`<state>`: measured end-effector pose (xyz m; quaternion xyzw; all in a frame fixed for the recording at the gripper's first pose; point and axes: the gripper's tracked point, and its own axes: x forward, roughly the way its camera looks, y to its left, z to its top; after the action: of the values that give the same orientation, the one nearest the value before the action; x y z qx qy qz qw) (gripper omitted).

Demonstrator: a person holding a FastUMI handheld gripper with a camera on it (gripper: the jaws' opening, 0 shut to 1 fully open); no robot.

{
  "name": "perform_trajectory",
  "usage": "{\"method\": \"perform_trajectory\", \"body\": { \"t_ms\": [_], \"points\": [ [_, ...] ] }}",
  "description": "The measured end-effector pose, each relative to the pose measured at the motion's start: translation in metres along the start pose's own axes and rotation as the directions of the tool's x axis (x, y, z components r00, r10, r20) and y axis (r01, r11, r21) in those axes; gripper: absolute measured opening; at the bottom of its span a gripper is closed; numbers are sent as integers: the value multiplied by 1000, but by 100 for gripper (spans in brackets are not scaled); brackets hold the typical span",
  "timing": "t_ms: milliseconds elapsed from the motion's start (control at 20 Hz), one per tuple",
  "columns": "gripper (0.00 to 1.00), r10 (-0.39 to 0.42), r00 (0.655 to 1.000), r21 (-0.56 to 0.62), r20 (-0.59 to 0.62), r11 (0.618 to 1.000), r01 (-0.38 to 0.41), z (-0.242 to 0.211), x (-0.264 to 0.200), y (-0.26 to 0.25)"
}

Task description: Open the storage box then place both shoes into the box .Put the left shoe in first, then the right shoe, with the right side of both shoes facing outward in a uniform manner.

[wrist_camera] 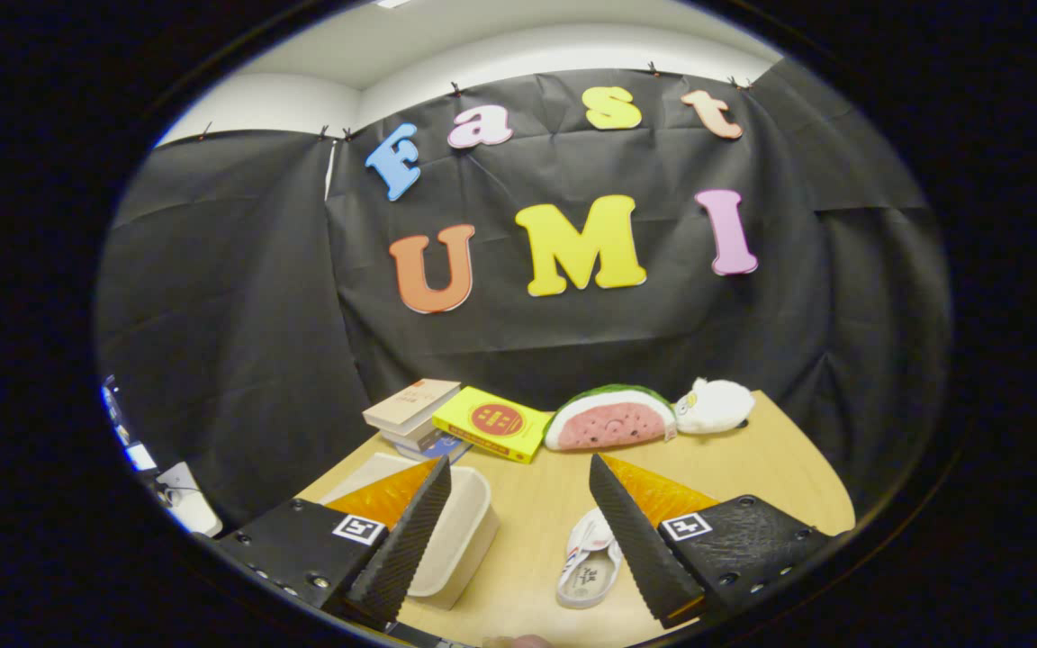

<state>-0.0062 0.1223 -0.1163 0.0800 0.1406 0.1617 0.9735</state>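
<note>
My gripper (518, 472) is held above the wooden table (780, 450), its fingers wide apart with nothing between them. A cream storage box (460, 531) with its lid on sits below, partly hidden by the left finger (410, 531). A white shoe (592, 560) with a pale insole lies on the table just left of the right finger (640, 531), which covers part of it. I see one shoe; a second is not visible.
At the table's far edge lie a small stack of books (412, 409), a yellow book (493, 421), a watermelon-slice plush (610, 418) and a white plush toy (716, 405). Black cloth walls close off the back. Some equipment (181, 495) stands off the table's left.
</note>
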Motion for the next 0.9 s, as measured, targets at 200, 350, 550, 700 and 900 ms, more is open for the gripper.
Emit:
{"method": "perform_trajectory", "body": {
  "t_ms": [200,350,550,700,900],
  "points": [
    [95,66,994,-8,-92,998,-67,-48,12,24],
    [95,120,980,32,-159,993,-117,-81,26,41],
    [95,150,954,119,-261,985,-122,-122,44,51],
    [95,168,941,164,-294,979,-124,-138,49,56],
    [95,208,912,207,-354,968,-140,-157,60,67]
  ]
}}
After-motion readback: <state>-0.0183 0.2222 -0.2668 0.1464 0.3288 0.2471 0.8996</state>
